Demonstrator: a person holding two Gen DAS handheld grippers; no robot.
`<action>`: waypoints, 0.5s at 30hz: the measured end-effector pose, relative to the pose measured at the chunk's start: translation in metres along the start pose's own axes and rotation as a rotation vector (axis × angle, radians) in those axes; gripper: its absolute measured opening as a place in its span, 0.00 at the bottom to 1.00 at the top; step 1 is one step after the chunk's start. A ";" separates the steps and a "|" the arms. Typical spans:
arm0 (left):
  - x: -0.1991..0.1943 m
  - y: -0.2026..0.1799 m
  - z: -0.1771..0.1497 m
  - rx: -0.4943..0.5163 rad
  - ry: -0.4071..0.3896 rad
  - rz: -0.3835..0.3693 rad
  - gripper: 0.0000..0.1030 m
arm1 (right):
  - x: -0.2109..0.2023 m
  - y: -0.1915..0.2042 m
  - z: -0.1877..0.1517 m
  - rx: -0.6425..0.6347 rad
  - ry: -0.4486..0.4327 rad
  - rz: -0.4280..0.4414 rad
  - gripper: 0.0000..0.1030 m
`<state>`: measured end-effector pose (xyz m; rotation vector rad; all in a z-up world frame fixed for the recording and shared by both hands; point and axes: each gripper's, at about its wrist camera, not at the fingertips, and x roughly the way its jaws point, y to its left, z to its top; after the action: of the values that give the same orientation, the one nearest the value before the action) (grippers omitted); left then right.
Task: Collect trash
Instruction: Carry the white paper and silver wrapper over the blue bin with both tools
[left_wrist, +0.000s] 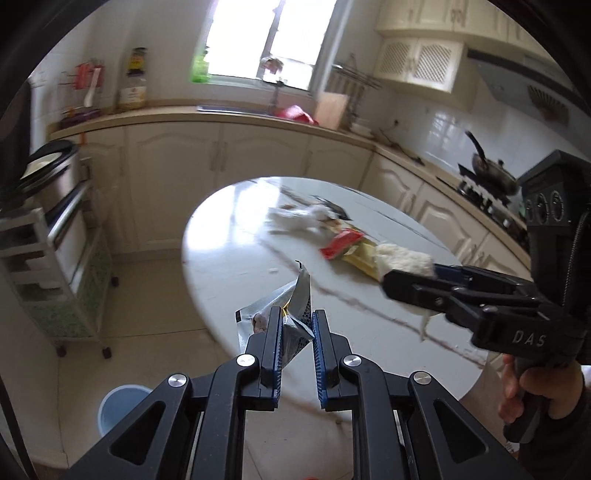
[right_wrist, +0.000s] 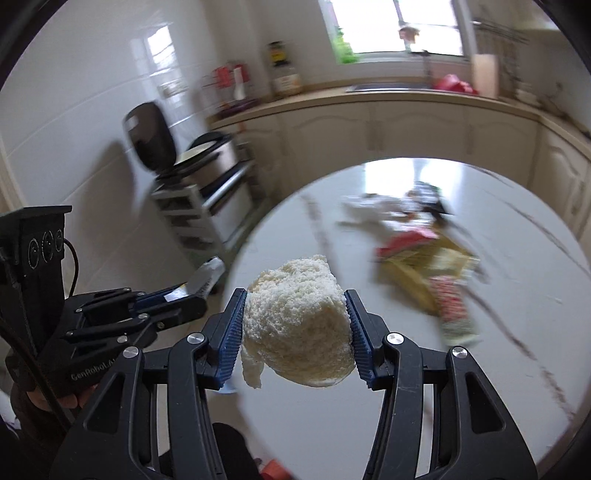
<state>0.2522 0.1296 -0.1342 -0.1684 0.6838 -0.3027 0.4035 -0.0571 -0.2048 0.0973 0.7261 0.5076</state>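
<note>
My left gripper (left_wrist: 296, 319) is shut on a crumpled silver foil wrapper (left_wrist: 291, 306) and holds it over the near left edge of the round white table (left_wrist: 229, 236). My right gripper (right_wrist: 295, 301) is shut on a wad of white fluffy tissue (right_wrist: 295, 325) above the table; it also shows in the left wrist view (left_wrist: 406, 278) with the wad (left_wrist: 402, 258). More trash lies on the table: a red and yellow packet (left_wrist: 351, 247), crumpled white paper (left_wrist: 306, 218) and a patterned wrapper (right_wrist: 454, 299).
A blue bin (left_wrist: 120, 406) stands on the floor below the table's left edge. A white trolley (left_wrist: 55, 266) with a cooker stands at the left wall. Cabinets and a counter (left_wrist: 221, 118) with a sink run behind; a stove with a pan (left_wrist: 495, 173) is at right.
</note>
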 end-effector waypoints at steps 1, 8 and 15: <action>-0.010 0.011 -0.006 -0.008 -0.009 0.013 0.10 | 0.009 0.014 0.001 -0.015 0.007 0.023 0.48; -0.066 0.108 -0.059 -0.122 -0.008 0.147 0.10 | 0.085 0.117 0.001 -0.118 0.096 0.166 0.48; -0.077 0.195 -0.121 -0.281 0.077 0.245 0.10 | 0.181 0.193 -0.024 -0.196 0.251 0.235 0.48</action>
<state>0.1606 0.3327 -0.2297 -0.3384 0.8135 0.0236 0.4226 0.1959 -0.2838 -0.0671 0.9110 0.8230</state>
